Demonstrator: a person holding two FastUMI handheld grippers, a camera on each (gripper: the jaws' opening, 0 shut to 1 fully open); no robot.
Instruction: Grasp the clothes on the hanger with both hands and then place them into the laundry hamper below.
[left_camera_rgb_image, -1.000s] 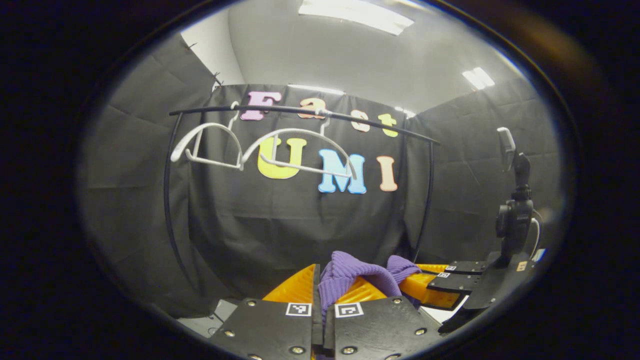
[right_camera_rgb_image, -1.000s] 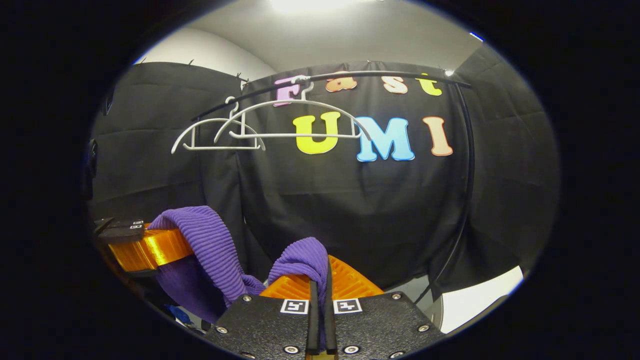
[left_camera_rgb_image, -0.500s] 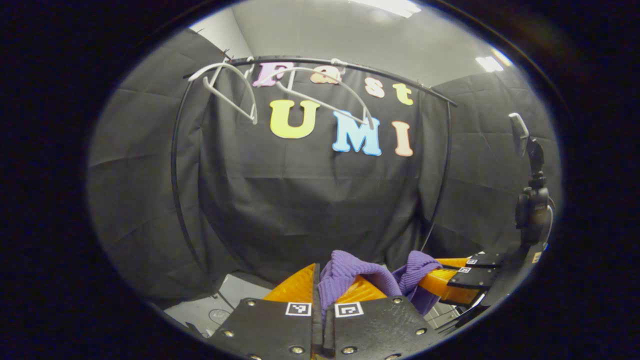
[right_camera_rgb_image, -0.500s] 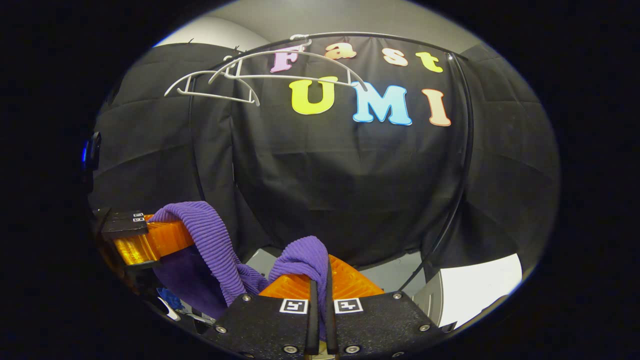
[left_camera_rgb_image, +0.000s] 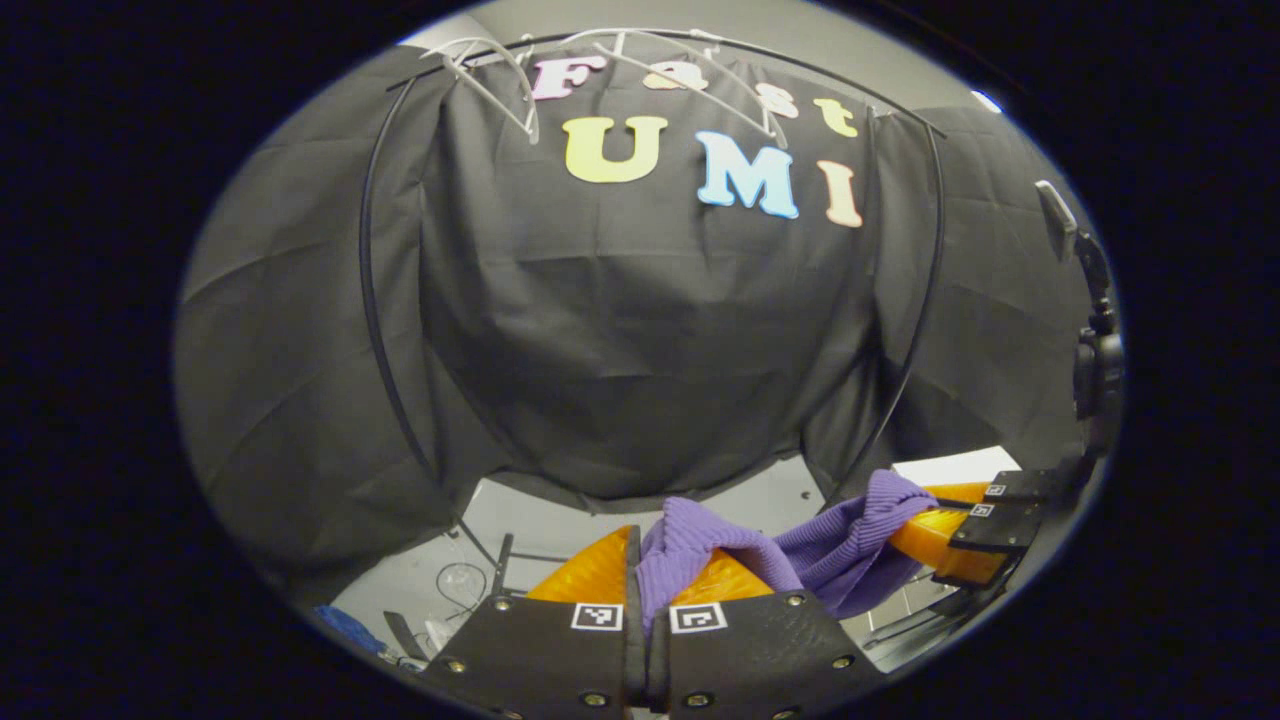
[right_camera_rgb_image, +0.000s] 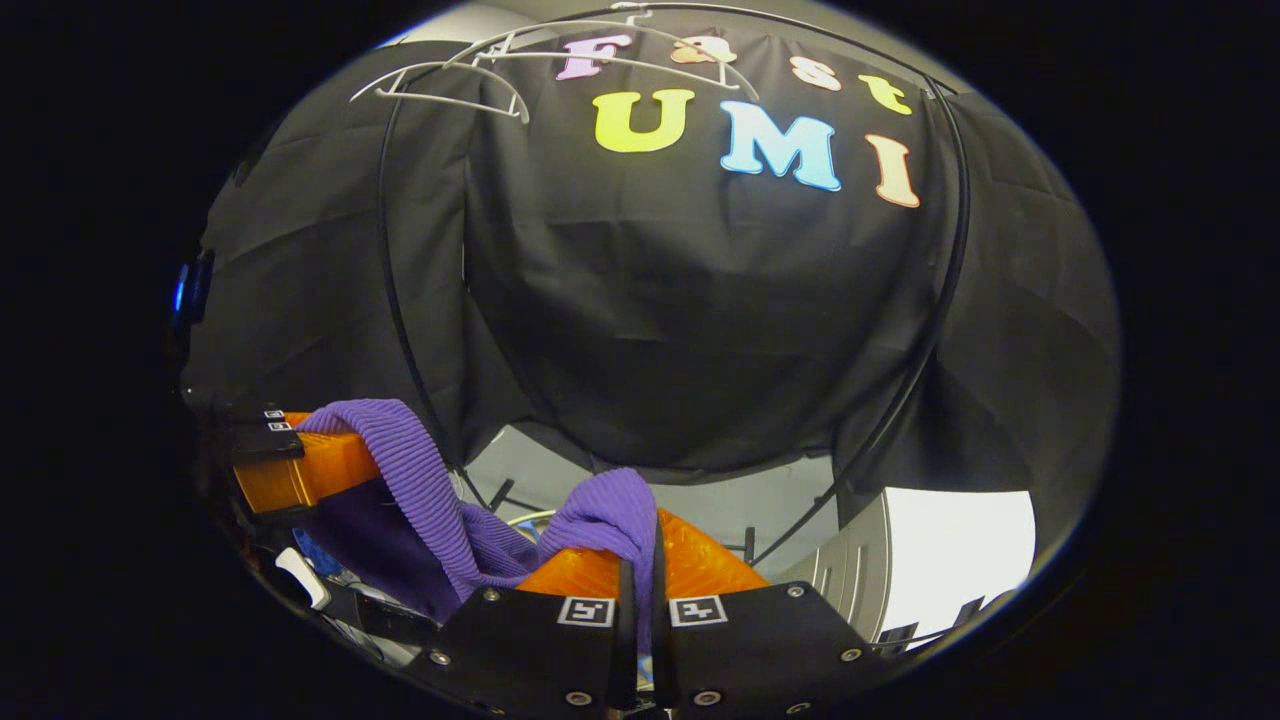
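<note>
Purple knitted clothes (left_camera_rgb_image: 800, 550) are carried slung between the two grippers, clear of the white hangers (right_camera_rgb_image: 560, 60), which now sit far higher above the grippers than a second ago: a descent toward the hamper is inferred. The left gripper (left_camera_rgb_image: 640, 570) is clenched on one fold, the right gripper (right_camera_rgb_image: 640, 560) on another; release is judged next.

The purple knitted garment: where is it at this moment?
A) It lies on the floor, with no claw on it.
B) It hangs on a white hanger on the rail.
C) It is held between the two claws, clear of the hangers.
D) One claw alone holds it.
C: the purple knitted garment is pinched in the right claw and the left claw, while the white hangers hang bare above.
</note>
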